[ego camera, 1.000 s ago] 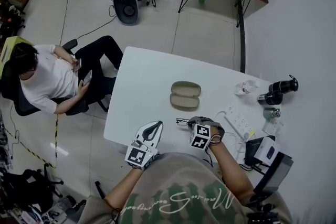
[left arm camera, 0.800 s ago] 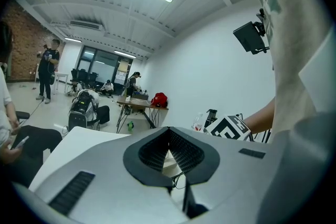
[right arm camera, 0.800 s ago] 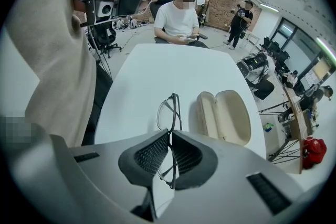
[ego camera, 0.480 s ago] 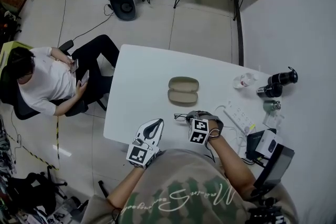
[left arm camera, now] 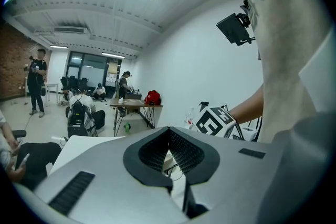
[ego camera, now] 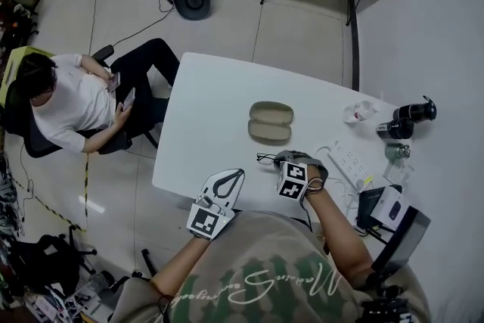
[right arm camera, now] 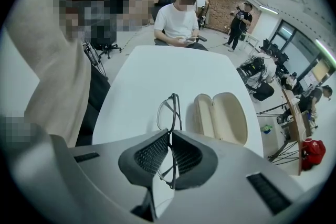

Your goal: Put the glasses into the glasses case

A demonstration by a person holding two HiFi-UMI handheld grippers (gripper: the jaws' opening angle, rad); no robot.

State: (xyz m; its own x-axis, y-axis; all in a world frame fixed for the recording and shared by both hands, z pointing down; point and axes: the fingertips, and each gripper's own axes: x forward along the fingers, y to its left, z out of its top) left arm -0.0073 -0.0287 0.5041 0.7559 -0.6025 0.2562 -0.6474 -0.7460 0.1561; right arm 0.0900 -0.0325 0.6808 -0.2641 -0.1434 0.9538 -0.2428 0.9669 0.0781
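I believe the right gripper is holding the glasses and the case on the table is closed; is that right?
Not quite: the case lies open, as the right gripper view shows. The right gripper does hold the glasses.

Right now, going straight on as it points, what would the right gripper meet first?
Probably only bare table ahead of the right gripper and its clamped glasses; the open glasses case lies right of that line, a seated person beyond the far edge.
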